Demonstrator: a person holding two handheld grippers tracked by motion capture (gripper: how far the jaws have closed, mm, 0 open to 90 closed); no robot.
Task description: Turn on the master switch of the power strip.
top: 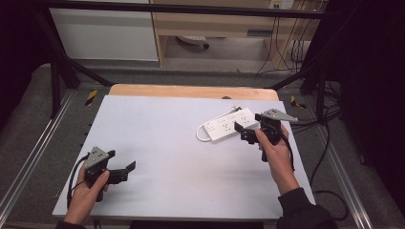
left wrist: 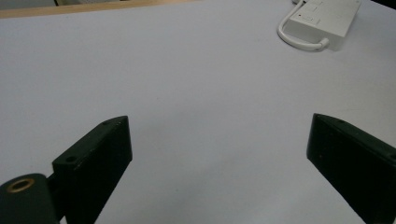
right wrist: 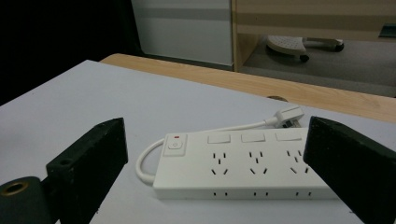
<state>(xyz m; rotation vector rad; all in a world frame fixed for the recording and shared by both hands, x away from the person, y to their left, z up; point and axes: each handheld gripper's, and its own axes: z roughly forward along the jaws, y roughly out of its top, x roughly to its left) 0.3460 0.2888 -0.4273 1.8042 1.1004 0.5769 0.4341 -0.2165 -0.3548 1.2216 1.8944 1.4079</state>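
The left gripper (top: 125, 171) is held wide and empty over the table (top: 157, 143), well apart from the strip (top: 230, 125); the strip is found far right, its long axis crosswise before the right gripper (top: 247, 131). That gripper is nearer, jaws spread wide.

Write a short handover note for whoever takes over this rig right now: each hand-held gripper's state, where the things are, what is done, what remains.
Left hand-held gripper: open, holding nothing, over the near left of the white table.
Right hand-held gripper: open, jaws facing the white power strip, not yet gripping it.
Power strip lies flat at the far right, its cord looped at the switch end, plug behind it.
Done: approach. Left: probably closing on the strip and handling it.
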